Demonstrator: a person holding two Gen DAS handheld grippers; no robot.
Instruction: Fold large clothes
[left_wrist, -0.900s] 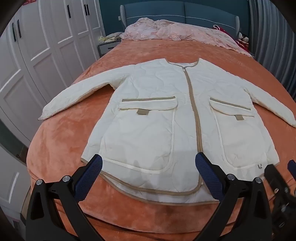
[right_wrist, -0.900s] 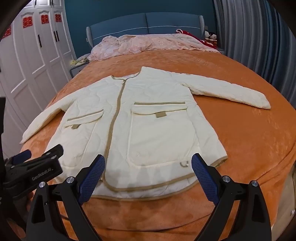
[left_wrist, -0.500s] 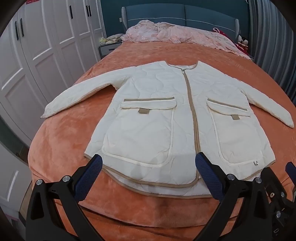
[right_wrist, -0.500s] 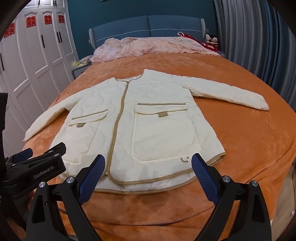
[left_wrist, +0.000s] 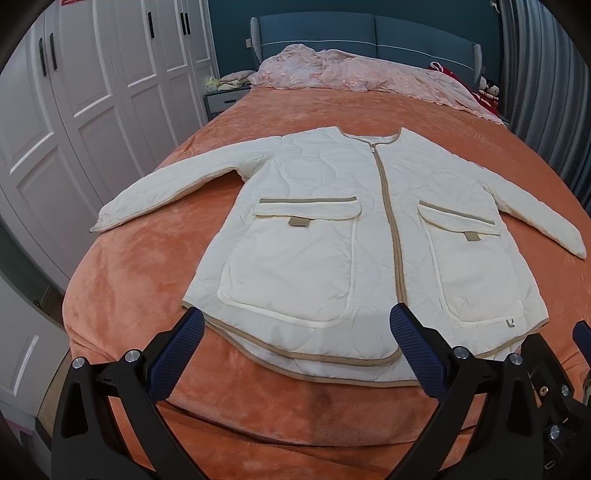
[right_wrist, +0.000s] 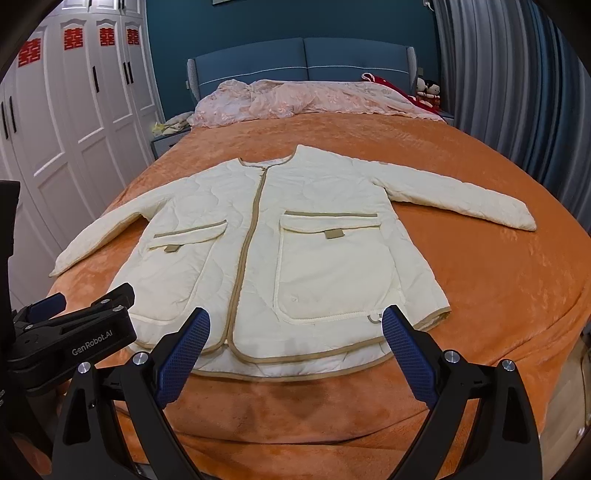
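Wardrobe doors (left_wrist: 85, 122) fill your 9 o'clock side in the left wrist view, white panels with dark handles, and in the right wrist view they carry red paper cut-outs near the top. Your left gripper (left_wrist: 295, 354) sits at 6 o'clock of its own view, jaws wide apart and holding nothing, the blue pads (left_wrist: 173, 358) hanging just short of the hem. Ahead of it, toward 12 o'clock, the cream quilted jacket (left_wrist: 332, 229) lies flat and face up on the orange blanket (left_wrist: 140, 280), zipped shut along its tan placket, both sleeves spread out toward 9 and 3 o'clock, two flap pockets either side of the zip. The hem points at you and the collar points at the blue headboard (left_wrist: 369, 33). A pink crumpled cover (left_wrist: 369, 74) lies at 12 o'clock against that headboard, well apart from the jacket. Your right gripper (right_wrist: 295, 350) also sits at 6 o'clock of its own view, jaws wide apart and empty, with the hem's tan trim between its pads as seen from the camera; whether they touch the cloth you cannot tell. Grey curtains (right_wrist: 517, 92) hang at 2 o'clock in the right wrist view.
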